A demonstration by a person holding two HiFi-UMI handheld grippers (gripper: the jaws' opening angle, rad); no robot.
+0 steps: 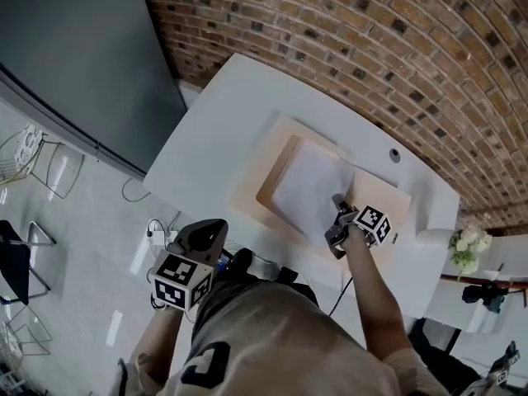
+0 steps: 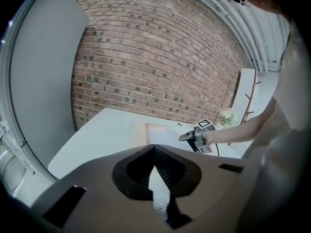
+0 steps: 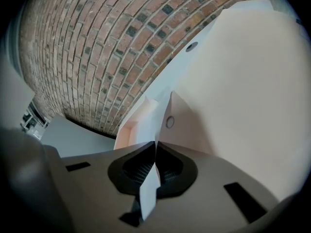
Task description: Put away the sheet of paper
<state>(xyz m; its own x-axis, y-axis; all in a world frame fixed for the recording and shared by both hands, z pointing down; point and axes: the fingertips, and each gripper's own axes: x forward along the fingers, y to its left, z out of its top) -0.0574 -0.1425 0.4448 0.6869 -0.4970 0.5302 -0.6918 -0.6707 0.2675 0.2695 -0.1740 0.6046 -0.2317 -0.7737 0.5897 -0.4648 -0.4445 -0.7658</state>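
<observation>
A white sheet of paper [image 1: 307, 186] lies over an open beige folder [image 1: 280, 141] on the white table [image 1: 214, 130]. My right gripper [image 1: 337, 203] is at the sheet's near right edge. In the right gripper view its jaws [image 3: 156, 143] are shut on the sheet [image 3: 148, 191], which runs edge-on between them, with the folder [image 3: 233, 81] and its snap button [image 3: 169, 122] beyond. My left gripper [image 1: 219, 224] hangs off the table's front edge, shut on nothing [image 2: 154, 148]. From there the folder [image 2: 141, 132], the sheet [image 2: 165, 139] and the right gripper [image 2: 187, 136] show ahead.
A brick wall [image 1: 371, 40] runs behind the table. A round cable hole [image 1: 394, 155] sits in the tabletop beyond the folder. White flowers [image 1: 466, 246] stand to the right. A grey panel [image 1: 82, 64] and wire chairs [image 1: 33, 159] are on the left, cables [image 1: 157, 233] on the floor.
</observation>
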